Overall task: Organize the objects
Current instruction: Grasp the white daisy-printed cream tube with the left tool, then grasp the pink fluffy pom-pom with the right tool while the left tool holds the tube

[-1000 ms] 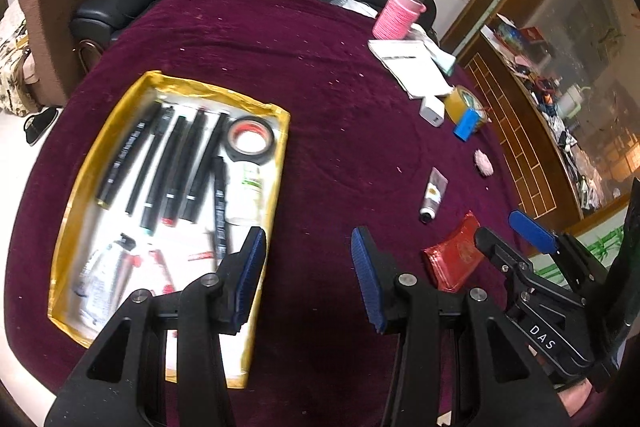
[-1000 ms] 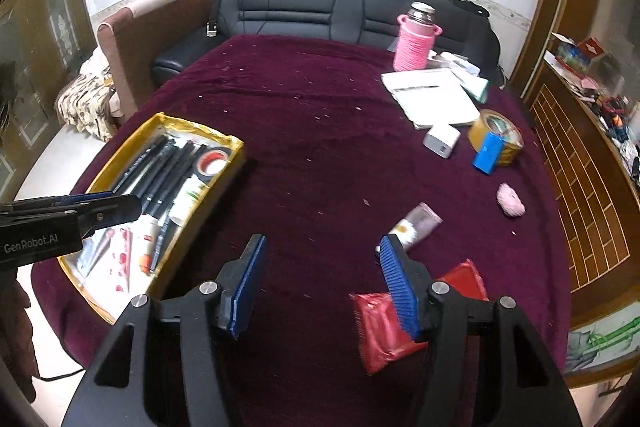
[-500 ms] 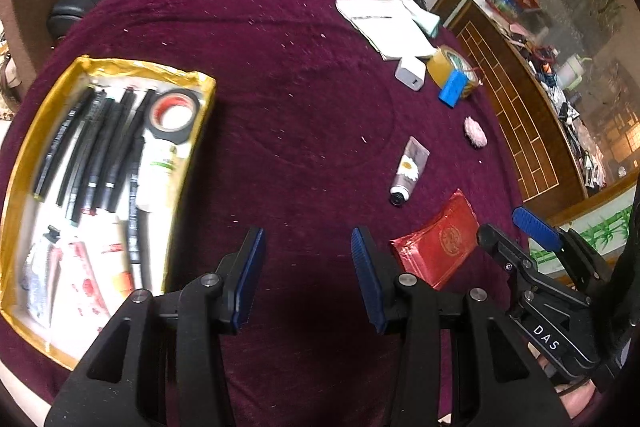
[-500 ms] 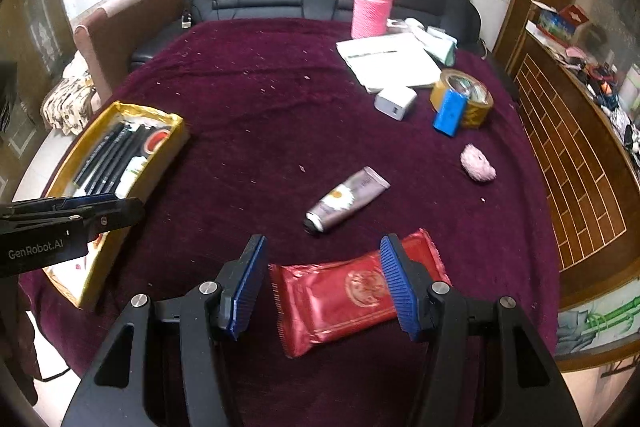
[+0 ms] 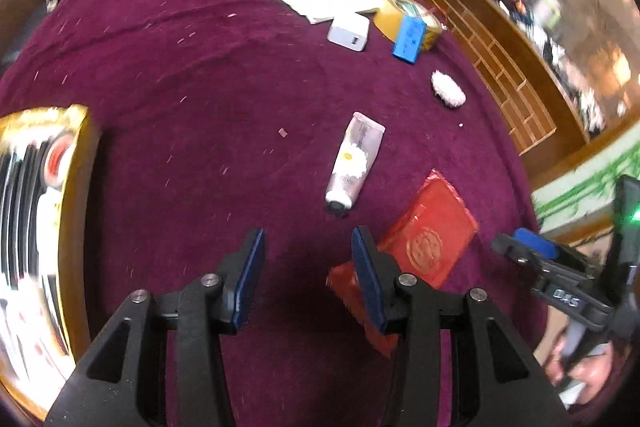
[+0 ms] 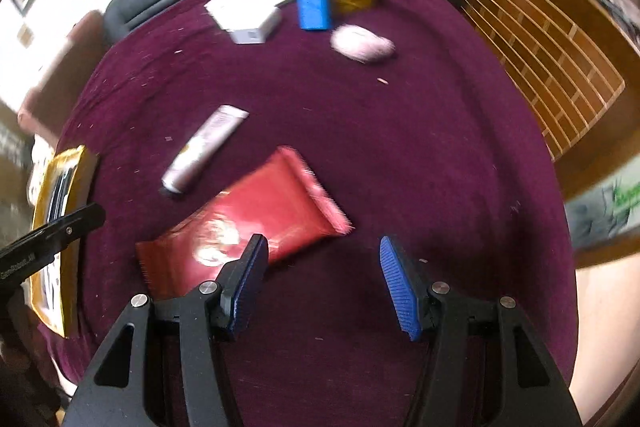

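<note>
Two grippers over maroon-clothed table (image 5: 200,67). Left wrist view: left gripper (image 5: 306,277) part open, empty, above bare cloth; red packet (image 5: 432,239) just beside its right finger, near table's right edge; cream tube (image 5: 354,159) beyond; gold tray (image 5: 76,227) at left edge. Right wrist view: right gripper (image 6: 322,283) part open, empty; red packet (image 6: 260,219) partly behind left finger, tube (image 6: 204,149) farther off.

Swung both my grippers away from the gold tray (image 5: 76,187) toward the table's right edge, left gripper (image 5: 306,279) now beside the red packet (image 5: 424,247), right gripper (image 6: 322,285) rolled, now past the packet's right end.
</note>
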Motion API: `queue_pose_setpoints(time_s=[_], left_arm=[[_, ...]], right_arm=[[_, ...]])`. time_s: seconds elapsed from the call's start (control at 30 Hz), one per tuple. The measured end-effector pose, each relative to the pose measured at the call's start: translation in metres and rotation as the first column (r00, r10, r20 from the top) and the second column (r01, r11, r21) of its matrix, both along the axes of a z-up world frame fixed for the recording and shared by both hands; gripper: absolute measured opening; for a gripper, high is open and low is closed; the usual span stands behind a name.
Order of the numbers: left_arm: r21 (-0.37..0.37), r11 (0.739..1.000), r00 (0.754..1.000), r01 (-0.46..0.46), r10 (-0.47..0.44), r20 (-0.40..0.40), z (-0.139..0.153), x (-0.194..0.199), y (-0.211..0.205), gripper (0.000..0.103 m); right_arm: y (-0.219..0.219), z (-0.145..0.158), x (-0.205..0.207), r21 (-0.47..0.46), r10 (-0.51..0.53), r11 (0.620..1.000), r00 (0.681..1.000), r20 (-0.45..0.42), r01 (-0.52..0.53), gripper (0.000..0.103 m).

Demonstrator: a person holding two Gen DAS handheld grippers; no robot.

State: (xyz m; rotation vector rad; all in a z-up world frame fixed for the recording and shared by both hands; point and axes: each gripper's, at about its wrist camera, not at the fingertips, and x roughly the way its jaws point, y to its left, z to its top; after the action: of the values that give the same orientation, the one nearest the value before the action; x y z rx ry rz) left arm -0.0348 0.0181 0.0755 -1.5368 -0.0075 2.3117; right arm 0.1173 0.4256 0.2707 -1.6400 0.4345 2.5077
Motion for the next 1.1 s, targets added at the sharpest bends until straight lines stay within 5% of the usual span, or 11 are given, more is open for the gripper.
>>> queue_pose_setpoints(time_s=[0.37, 0.53, 0.6, 0.67, 0.8, 1.1], left_arm=[[0.034, 0.991, 0.991, 0.129, -0.13, 0.039, -0.041, -0.058, 0.059, 0.042], [-0.095, 0.967, 0.97, 0.238, -0.242, -0.03, -0.049, -0.054, 0.091, 0.048], [-0.129, 0.96, 0.965, 0.249, -0.257, -0.051, -0.05, -0.049, 0.098, 0.042], [-0.063, 0.97, 0.97, 0.237, -0.24, -0.048, -0.049, -0.045, 0.094, 0.03], [0.053, 0.976, 0.978, 0.209, -0.209, -0.012, -0.05, -0.044, 0.076, 0.027], [0.154, 0.978, 0.99, 0.138, -0.134, -0.04, -0.028, -0.02, 0.029, 0.007]], right_arm=[[0.037, -0.008, 0.012, -0.135, -0.101, 0.986, 0.995, -0.021, 0.097, 0.053], [0.043, -0.007, -0.001, -0.131, -0.079, 0.989, 0.997, -0.024, 0.076, 0.053], [0.05, -0.002, -0.012, -0.124, -0.064, 0.991, 0.997, -0.039, 0.058, 0.053], [0.059, 0.002, -0.023, -0.133, -0.066, 0.989, 0.996, -0.06, 0.058, 0.053], [0.087, 0.003, -0.06, -0.183, -0.116, 0.978, 0.988, -0.098, 0.096, 0.058], [0.077, -0.004, -0.15, 0.036, 0.033, 0.999, 0.995, -0.096, -0.03, 0.058]])
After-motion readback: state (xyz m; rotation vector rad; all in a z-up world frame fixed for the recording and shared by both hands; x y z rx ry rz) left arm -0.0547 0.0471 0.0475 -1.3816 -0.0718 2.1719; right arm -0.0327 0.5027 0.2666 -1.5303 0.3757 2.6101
